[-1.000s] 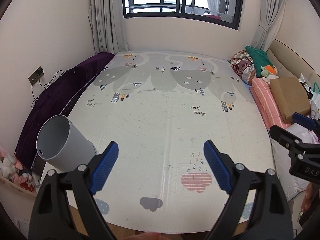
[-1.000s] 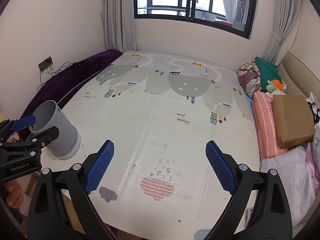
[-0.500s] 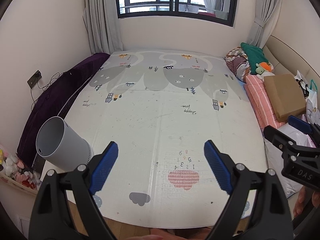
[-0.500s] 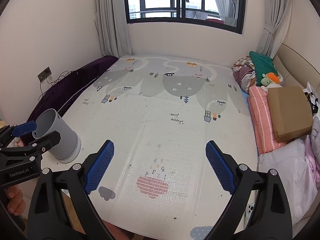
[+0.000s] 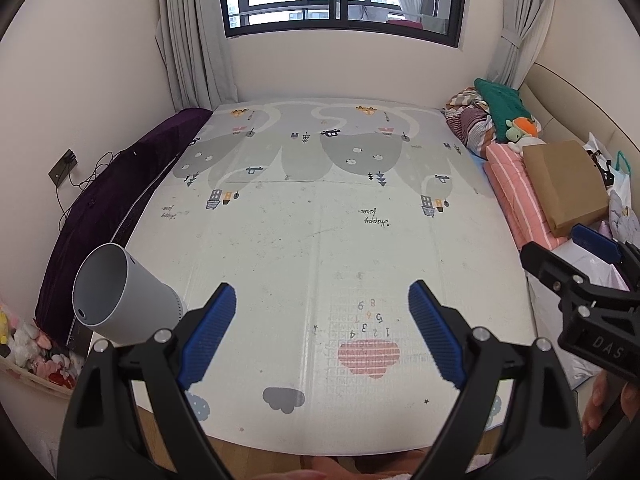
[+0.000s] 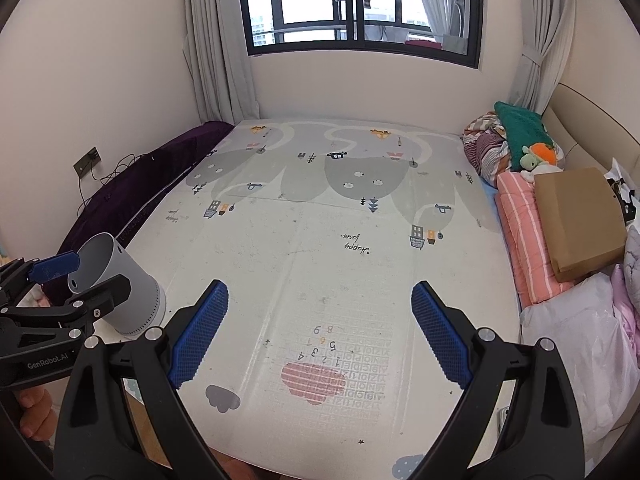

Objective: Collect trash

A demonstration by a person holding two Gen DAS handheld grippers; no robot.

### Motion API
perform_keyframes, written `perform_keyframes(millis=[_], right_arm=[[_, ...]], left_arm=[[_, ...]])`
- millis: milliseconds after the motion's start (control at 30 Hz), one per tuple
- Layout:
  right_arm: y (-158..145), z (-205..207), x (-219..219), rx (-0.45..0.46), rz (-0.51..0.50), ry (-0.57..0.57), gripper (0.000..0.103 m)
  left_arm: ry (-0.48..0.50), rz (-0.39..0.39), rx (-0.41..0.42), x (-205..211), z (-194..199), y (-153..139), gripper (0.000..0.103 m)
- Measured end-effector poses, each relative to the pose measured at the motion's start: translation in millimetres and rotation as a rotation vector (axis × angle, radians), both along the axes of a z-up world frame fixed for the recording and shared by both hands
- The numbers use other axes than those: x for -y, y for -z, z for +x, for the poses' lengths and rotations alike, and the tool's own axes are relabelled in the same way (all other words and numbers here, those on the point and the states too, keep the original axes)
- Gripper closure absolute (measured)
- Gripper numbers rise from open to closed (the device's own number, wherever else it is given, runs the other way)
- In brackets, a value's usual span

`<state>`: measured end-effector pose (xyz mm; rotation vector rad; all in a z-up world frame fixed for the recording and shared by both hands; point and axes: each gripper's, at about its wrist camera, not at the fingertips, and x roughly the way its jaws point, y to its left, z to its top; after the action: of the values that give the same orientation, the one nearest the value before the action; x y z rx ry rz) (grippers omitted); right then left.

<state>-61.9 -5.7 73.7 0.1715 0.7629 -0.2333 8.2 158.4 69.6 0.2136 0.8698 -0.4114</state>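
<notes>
Hovering apart, left hand-held gripper (image 5: 322, 332) and right hand-held gripper (image 6: 320, 332), ribbed blue pads, smooth grey cylindrical bin (image 5: 120, 292), printed foam mat (image 5: 320, 220)

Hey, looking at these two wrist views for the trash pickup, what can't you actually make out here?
- Inside of the grey bin: both views show only its upper inner wall; the bottom is hidden by its own rim.
- Small dark specks on the play mat: too small to tell litter from stains.
- White plastic bag: cut off by the right wrist view's edge.
- Left gripper and right gripper: open, holding nothing.
</notes>
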Motion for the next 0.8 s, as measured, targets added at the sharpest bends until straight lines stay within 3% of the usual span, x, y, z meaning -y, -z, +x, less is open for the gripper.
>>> perform_keyframes(millis=[800], right_arm=[[-3.7,1.6,-4.5,0.0,-0.02,-0.005,0.013]], left_arm=[[0.017,-0.009,-0.01,3.5,0.0,-2.5,0.015]])
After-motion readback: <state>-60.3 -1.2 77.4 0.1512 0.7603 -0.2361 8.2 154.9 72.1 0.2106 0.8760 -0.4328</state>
